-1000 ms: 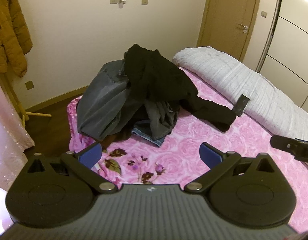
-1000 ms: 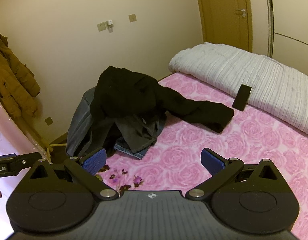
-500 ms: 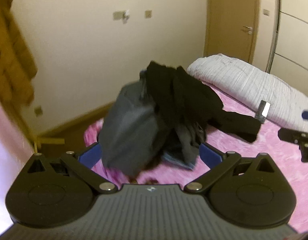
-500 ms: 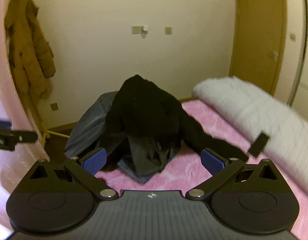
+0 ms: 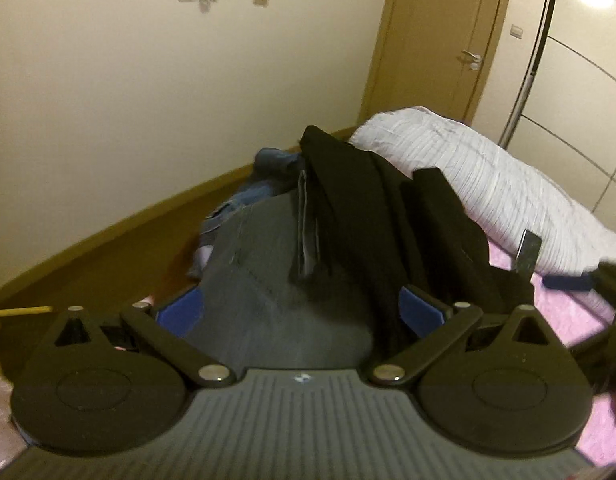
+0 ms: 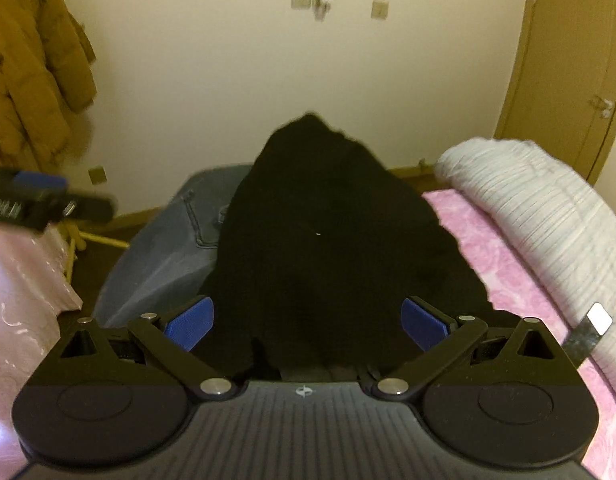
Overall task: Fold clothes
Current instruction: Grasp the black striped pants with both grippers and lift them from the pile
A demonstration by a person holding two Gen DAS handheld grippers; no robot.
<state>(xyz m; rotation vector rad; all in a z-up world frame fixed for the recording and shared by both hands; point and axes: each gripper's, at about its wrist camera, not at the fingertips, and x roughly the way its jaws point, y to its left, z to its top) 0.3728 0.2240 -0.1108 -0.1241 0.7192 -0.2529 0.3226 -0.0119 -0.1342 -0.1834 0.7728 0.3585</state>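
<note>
A pile of clothes lies on the pink bed. In the left wrist view a grey garment (image 5: 268, 280) fills the foreground, with a black garment (image 5: 387, 216) draped over it and blue jeans (image 5: 268, 164) behind. My left gripper (image 5: 302, 310) is open, close over the grey garment, its blue pads (image 5: 180, 312) wide apart. My right gripper (image 6: 308, 322) is also open, and the black garment (image 6: 327, 240) bulges up between its fingers. The grey garment (image 6: 168, 248) shows to its left. Each gripper appears at the edge of the other's view, the left gripper (image 6: 28, 200) blurred.
A rolled white duvet (image 5: 507, 192) lies along the bed's right side, with a dark flat phone-like object (image 6: 587, 332) leaning on it. Pink floral sheet (image 6: 487, 240) shows right of the pile. A brown coat (image 6: 28, 72) hangs at the left. Wooden floor (image 5: 88, 272) and a door (image 5: 439, 40) lie beyond.
Both grippers have moved forward and down onto the clothes pile, which now fills the space between their fingers. Both stay open.
</note>
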